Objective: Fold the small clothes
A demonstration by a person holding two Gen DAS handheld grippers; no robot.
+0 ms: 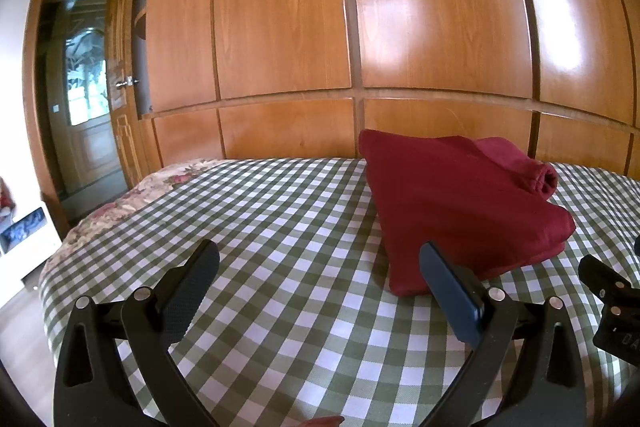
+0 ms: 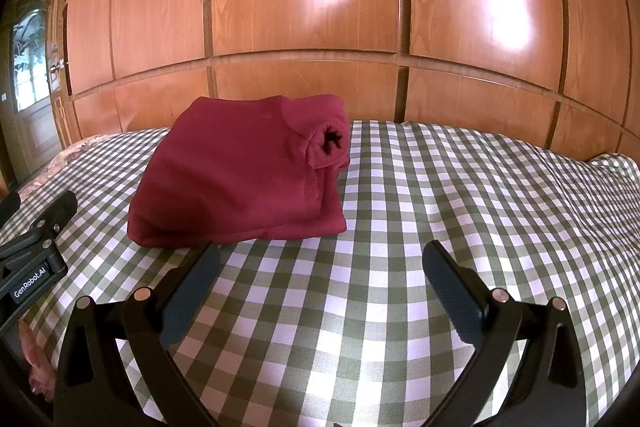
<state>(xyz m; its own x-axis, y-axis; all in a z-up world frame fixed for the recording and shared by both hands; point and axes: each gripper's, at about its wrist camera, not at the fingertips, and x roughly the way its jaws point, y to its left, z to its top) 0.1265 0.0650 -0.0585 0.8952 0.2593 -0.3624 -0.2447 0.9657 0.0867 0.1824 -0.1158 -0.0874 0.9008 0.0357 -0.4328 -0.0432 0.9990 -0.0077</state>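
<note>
Behind everything we see a wall of wooden wardrobe panels (image 1: 360,27), which closes off the far side of the bed (image 2: 440,187), so the work sits on the near part of the green-and-white checked cover where both tools can reach it. On that cover lies the task's garment, a dark red sweatshirt (image 2: 236,179), already folded into a thick, squared stack; in the right wrist view it sits at about 11 o'clock from the tool, in the left wrist view at about 1 o'clock, which tells us it rests between the two grippers and slightly ahead of them. One cuff (image 2: 330,141) lies rolled on top at the stack's far right corner, its opening facing us, probably tucked there so the bundle keeps its shape. The left gripper (image 1: 320,267) hovers with its jaws spread wide and empty, its right finger just overlapping the sweatshirt's near corner in the picture, though we cannot tell if it touches. The right gripper (image 2: 320,263) likewise hangs released, gripping nothing, just short of the stack's near edge. We judge the fold essentially complete.
</note>
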